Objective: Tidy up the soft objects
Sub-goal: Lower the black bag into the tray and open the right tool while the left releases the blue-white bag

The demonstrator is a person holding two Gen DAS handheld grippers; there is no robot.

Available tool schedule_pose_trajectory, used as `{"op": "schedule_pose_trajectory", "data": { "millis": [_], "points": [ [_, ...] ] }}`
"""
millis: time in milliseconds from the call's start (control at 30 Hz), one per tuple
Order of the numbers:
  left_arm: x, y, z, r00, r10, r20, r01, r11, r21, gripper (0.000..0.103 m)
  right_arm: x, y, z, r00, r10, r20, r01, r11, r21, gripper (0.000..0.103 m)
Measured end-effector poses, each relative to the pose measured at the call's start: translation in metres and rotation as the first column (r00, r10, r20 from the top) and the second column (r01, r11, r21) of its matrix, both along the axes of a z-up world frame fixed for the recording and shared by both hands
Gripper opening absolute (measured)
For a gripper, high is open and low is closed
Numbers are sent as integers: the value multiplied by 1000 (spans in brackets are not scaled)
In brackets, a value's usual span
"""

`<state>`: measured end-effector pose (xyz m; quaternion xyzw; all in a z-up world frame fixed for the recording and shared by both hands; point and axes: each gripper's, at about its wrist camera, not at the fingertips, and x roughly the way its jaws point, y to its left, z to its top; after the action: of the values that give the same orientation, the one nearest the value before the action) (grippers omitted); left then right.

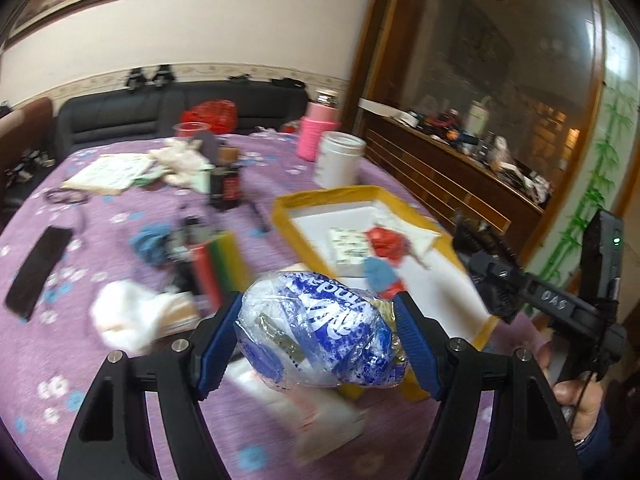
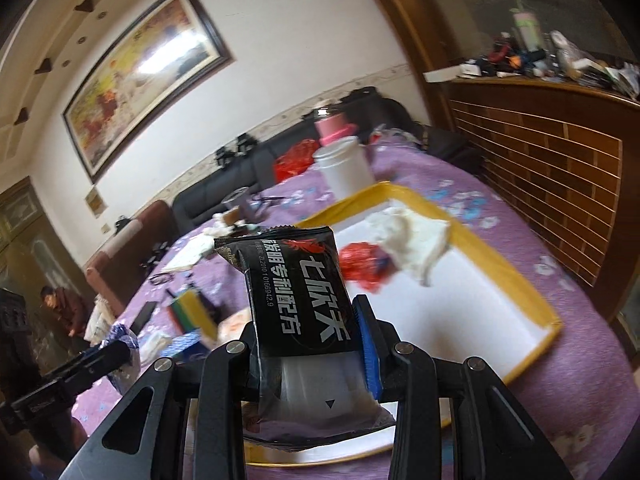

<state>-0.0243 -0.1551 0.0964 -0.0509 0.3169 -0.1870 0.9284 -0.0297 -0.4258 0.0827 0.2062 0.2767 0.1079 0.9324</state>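
My left gripper [image 1: 320,332] is shut on a soft bundle in blue-and-white plastic wrap [image 1: 316,328], held above the purple tablecloth just short of a yellow-rimmed white tray [image 1: 324,196]. My right gripper [image 2: 308,340] is shut on a black packet with white lettering [image 2: 296,292], its top standing up past the pads, over the near end of the same tray [image 2: 508,264]. In the tray lie a white cloth [image 2: 412,236], a red crumpled piece [image 2: 360,266], a patterned pack [image 1: 350,248] and a blue piece [image 1: 378,274].
A white jar [image 1: 338,158] and a pink bottle [image 1: 316,132] stand behind the tray. A black phone [image 1: 38,268], a striped box [image 1: 218,268], a white cloth [image 1: 128,320] and other clutter lie to the left. A wooden cabinet [image 2: 552,184] borders the right side.
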Motion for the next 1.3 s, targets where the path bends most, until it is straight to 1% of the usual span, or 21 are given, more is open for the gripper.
{"op": "schedule_pose_trajectory", "data": {
  "millis": [133,200,300,467,533,600,733,800,867,967,1200,1300],
  "points": [
    [14,-43,-1,997,-78,-19,78,997,7,74,5,-20,-7,998,-41,-40,42,999,20,37],
    [20,-61,-5,993,-114,-34,114,994,0,74,9,-23,-10,998,-51,-47,53,998,22,37],
    [27,-89,-15,985,-161,-56,161,987,7,74,17,-27,-13,995,-69,-65,70,998,9,37],
    [30,-116,-35,976,-208,-63,211,976,48,74,34,-31,-22,993,-81,-91,83,997,11,37],
    [32,-123,-45,973,-220,-63,224,972,70,74,40,-33,-27,991,-81,-104,82,997,7,37],
    [35,-128,-52,969,-233,-77,239,968,74,74,45,-34,-32,990,-85,-116,85,996,-2,37],
    [40,-131,-62,964,-249,-89,256,963,85,74,53,-30,-40,987,-98,-127,91,994,-60,39],
    [43,-129,-65,962,-252,-102,261,962,79,74,57,-27,-45,985,-100,-143,87,992,-89,39],
    [46,-128,-68,961,-251,-117,261,963,72,74,61,-25,-50,982,-92,-164,76,992,-98,39],
    [48,-127,-70,959,-254,-128,263,962,66,74,63,-22,-52,981,-97,-169,74,988,-136,40],
    [45,-131,-73,958,-260,-116,271,958,90,75,64,-20,-54,980,-89,-180,62,987,-146,41],
    [44,-132,-73,958,-264,-116,275,957,93,76,63,-19,-53,981,-87,-176,61,988,-144,47]
  ]
}}
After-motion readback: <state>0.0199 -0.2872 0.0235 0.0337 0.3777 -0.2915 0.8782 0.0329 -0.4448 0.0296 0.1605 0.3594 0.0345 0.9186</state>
